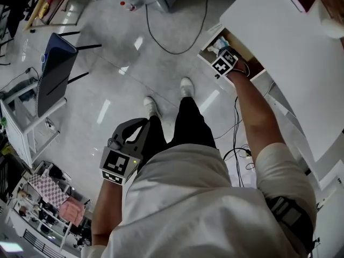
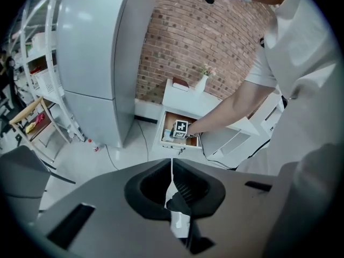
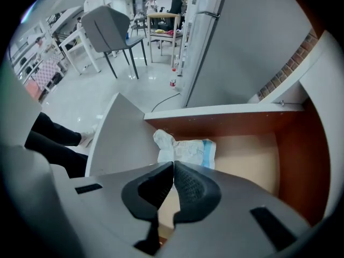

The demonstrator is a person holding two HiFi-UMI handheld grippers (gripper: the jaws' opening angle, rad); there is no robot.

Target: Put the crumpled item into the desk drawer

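Observation:
The crumpled item (image 3: 185, 149), a white and light-blue packet, lies on the floor of the open desk drawer (image 3: 252, 165), against its front left corner. My right gripper (image 3: 173, 168) is inside the drawer, shut and empty, with its tips just short of the packet. In the head view the right gripper (image 1: 221, 57) reaches into the drawer (image 1: 252, 63) under the white desk, and a bit of the packet (image 1: 216, 45) shows beyond it. My left gripper (image 1: 141, 125) hangs by the person's left leg, shut with nothing held. The left gripper view shows its jaws (image 2: 172, 168) closed and the drawer (image 2: 167, 123) far off.
The white desk top (image 1: 290, 52) overhangs the drawer. A black cable (image 1: 161, 42) loops on the glossy floor. A dark blue chair (image 1: 54, 69) stands at the left. A tall grey cabinet (image 2: 91, 52) and a brick wall (image 2: 199, 31) flank the desk.

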